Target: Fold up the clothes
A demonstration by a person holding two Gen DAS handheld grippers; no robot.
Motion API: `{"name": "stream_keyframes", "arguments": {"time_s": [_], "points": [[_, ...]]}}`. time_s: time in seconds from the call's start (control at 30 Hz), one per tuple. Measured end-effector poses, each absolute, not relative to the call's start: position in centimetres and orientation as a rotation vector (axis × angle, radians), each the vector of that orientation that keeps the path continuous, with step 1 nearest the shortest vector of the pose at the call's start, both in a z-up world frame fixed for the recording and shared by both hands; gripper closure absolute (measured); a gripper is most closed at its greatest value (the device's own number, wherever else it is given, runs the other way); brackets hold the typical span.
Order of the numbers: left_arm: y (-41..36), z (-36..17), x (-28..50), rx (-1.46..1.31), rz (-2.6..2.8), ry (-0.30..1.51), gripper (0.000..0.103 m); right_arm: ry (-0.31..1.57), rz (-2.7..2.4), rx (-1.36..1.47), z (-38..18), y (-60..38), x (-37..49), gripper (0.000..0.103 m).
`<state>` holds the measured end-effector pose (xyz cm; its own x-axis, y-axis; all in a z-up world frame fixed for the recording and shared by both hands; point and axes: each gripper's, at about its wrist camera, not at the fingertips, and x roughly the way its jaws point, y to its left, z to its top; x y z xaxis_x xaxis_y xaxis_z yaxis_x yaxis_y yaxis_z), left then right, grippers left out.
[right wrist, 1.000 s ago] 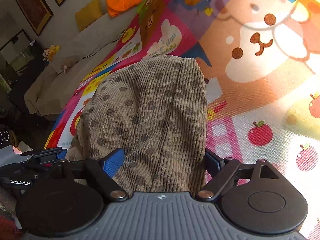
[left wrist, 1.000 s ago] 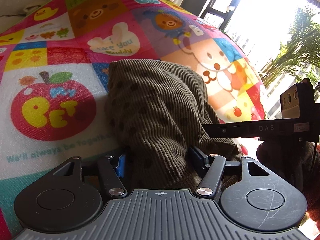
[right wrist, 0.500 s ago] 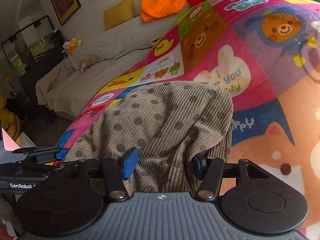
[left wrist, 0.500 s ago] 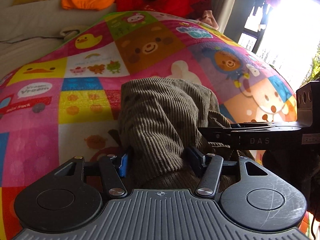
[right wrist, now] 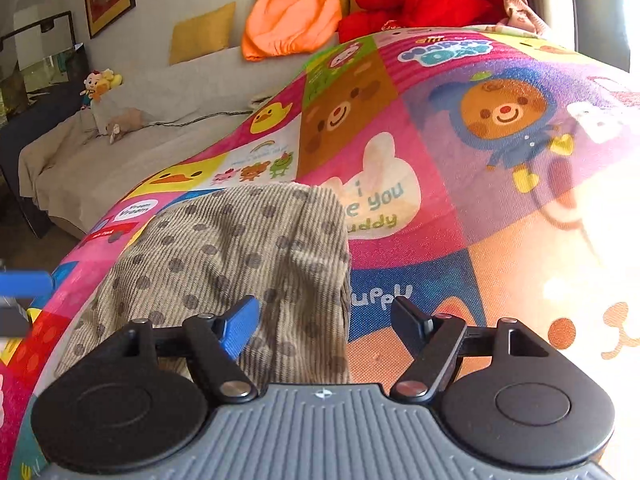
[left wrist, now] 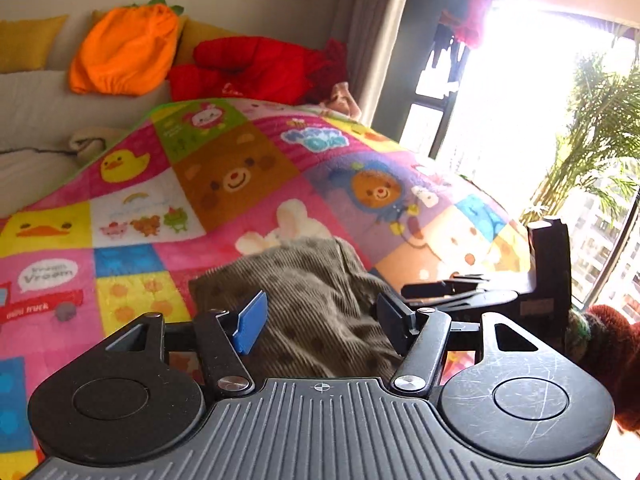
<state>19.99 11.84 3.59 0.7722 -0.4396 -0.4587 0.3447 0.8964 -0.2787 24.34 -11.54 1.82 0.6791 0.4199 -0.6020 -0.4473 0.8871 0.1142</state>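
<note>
Both tongs released: left gripper [left wrist: 318,322] and right gripper [right wrist: 324,322] jaws spread, gripping nothing. Olive dotted corduroy garment [right wrist: 240,264] lies folded on the patchwork cartoon blanket [right wrist: 460,216], presumably dropped after the fold

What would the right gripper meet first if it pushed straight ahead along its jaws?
Most likely the colourful play mat. The right gripper has open jaws, and the dotted corduroy garment sits left of centre, so it may brush the garment's right edge; depth is unclear.

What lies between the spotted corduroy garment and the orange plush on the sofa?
Only bare patchwork blanket, then the sofa edge; the right wrist view shows the brown garment and the orange plush with nothing loose between.
</note>
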Motion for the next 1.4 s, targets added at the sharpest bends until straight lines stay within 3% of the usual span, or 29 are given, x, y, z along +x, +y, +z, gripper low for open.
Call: {"name": "stream_keyframes", "arguments": {"time_s": [0.2, 0.43, 0.93, 1.07, 1.4], "points": [[9.5, 1.8, 25.8, -0.179, -0.400, 0.630, 0.036, 0.612, 0.702, -0.085, 3.3, -9.3, 19.8, 0.021], [6.8, -0.2, 32.5, -0.173, -0.368, 0.731, 0.038, 0.698, 0.694, -0.176, -1.0, -6.6, 18.8, 0.012], [6.7, 1.2, 29.4, -0.117, -0.315, 0.660, 0.035, 0.697, 0.685, -0.079, -1.2, -8.3, 18.8, 0.010], [8.9, 2.0, 24.7, -0.206, -0.323, 0.613, 0.023, 0.704, 0.662, 0.001, -0.5, -9.8, 18.7, 0.010], [11.1, -1.1, 20.5, -0.278, -0.304, 0.677, 0.029, 0.738, 0.533, 0.068, -1.0, -11.2, 19.7, 0.010]]}}
